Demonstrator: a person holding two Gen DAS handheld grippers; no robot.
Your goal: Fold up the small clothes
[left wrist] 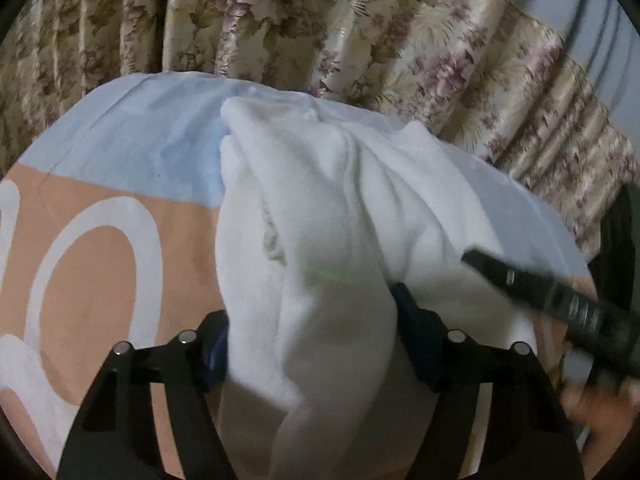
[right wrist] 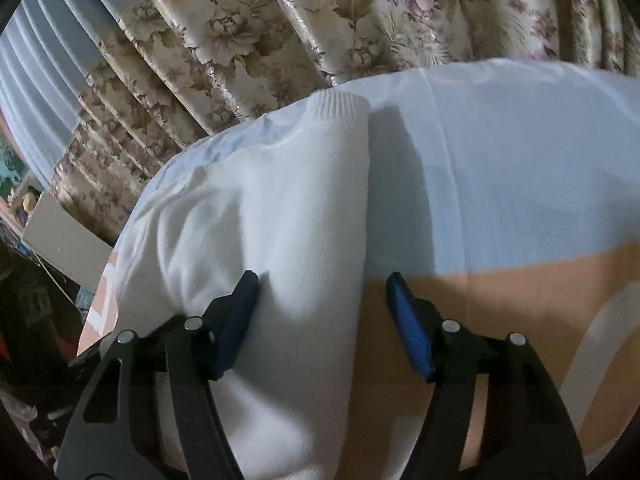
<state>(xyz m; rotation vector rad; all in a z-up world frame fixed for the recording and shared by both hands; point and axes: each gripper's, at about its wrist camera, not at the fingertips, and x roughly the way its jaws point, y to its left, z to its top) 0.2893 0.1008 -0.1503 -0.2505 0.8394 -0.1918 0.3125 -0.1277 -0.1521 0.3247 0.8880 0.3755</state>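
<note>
A white knit garment [left wrist: 320,220] lies bunched on the bed. In the left wrist view my left gripper [left wrist: 312,320] stands wide open with a thick fold of the garment between its blue fingers [left wrist: 416,340]; the jaws do not pinch it. In the right wrist view the garment [right wrist: 260,208] lies flatter, its ribbed cuff [right wrist: 340,106] pointing away. My right gripper [right wrist: 320,296] is open over the garment's right edge, left finger [right wrist: 236,320] on the cloth, right finger [right wrist: 408,328] over the sheet. The right gripper's black body [left wrist: 560,300] shows at the right of the left wrist view.
The bed sheet [left wrist: 112,272] is peach with white rings and a pale blue band [right wrist: 500,160]. Floral curtains [left wrist: 280,20] hang close behind the bed. A grey box [right wrist: 60,240] and dark clutter sit beside the bed at the left of the right wrist view.
</note>
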